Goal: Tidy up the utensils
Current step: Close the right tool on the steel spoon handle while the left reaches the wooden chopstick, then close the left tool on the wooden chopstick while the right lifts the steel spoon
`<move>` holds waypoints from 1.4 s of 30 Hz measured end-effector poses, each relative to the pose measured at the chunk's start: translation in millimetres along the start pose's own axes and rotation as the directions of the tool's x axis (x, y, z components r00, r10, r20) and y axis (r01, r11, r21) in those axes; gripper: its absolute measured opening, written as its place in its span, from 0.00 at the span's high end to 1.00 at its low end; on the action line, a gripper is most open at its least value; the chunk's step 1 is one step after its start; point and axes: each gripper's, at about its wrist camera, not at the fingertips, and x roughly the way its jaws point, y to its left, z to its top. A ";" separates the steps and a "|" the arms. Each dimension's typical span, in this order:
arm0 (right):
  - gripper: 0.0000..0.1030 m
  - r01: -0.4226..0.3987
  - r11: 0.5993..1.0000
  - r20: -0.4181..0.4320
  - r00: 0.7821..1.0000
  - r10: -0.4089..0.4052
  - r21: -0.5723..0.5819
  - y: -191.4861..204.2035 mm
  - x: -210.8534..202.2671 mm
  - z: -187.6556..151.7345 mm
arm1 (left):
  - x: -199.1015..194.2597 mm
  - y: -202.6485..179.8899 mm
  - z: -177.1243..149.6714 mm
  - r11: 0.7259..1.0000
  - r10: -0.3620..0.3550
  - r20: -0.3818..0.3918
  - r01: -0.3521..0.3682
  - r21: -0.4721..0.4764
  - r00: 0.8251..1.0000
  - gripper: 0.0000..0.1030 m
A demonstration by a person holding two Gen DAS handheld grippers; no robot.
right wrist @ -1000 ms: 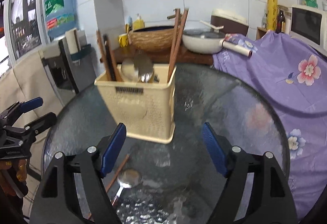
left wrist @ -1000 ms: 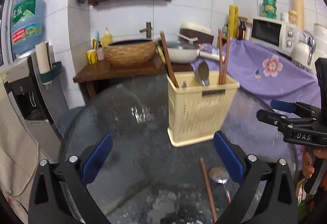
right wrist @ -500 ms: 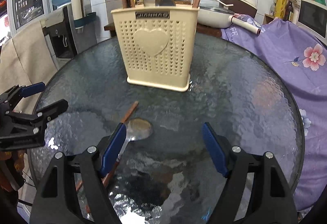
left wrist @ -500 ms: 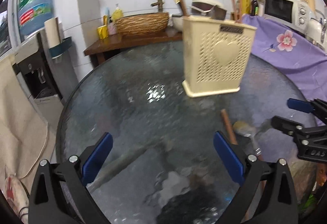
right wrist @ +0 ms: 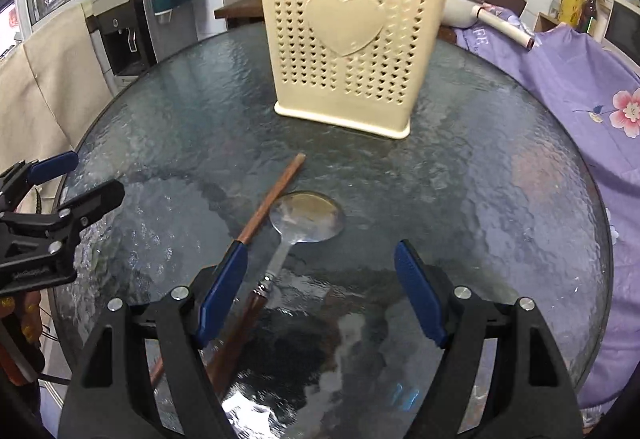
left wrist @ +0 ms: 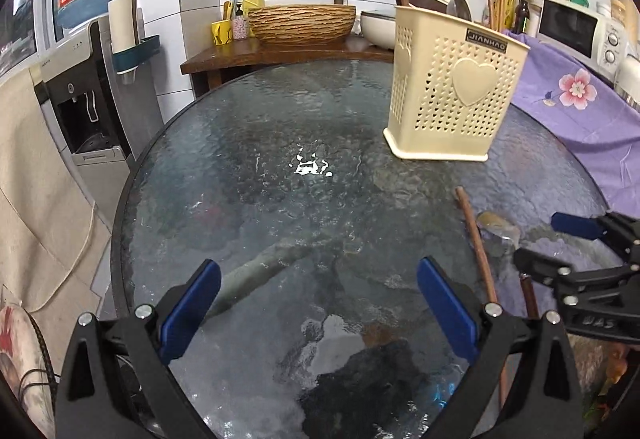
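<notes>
A cream perforated utensil basket [right wrist: 344, 51] stands on the round glass table [right wrist: 500, 199] and holds chopsticks and spoons; it also shows in the left wrist view [left wrist: 452, 87]. A metal spoon [right wrist: 306, 217] with a brown handle and a single brown chopstick [right wrist: 270, 201] lie on the glass in front of it. My right gripper [right wrist: 320, 289] is open, low over the spoon's handle, its left finger beside the chopstick. My left gripper [left wrist: 318, 313] is open and empty over bare glass. The spoon [left wrist: 496, 225] and the chopstick [left wrist: 476, 239] lie to its right.
A water dispenser [left wrist: 92, 87] stands left of the table. A wooden counter with a woven basin [left wrist: 302, 23] is behind it. Purple flowered cloth [right wrist: 580, 87] covers a surface on the right, with a microwave [left wrist: 580, 31] on it.
Both grippers have dropped lower and pulled back toward the table's near side. The right gripper has come down over the spoon's handle. Both stay open.
</notes>
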 end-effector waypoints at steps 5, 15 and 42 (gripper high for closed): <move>0.35 0.001 1.000 -0.054 0.999 0.000 0.019 0.3 13.9 7.0 | -1.1 -3.5 0.3 1.000 0.003 -0.002 -0.003 0.007 1.000 0.06; 0.42 -0.011 1.000 -0.114 0.993 0.012 0.014 6.4 32.3 18.0 | 0.1 -7.0 4.1 1.000 -0.011 -0.002 0.011 0.010 1.000 0.06; 0.54 -0.073 0.997 -0.142 0.987 0.070 -0.020 -44.9 30.1 23.6 | 19.3 -56.6 24.4 0.967 -0.243 -0.113 0.250 0.055 0.963 0.25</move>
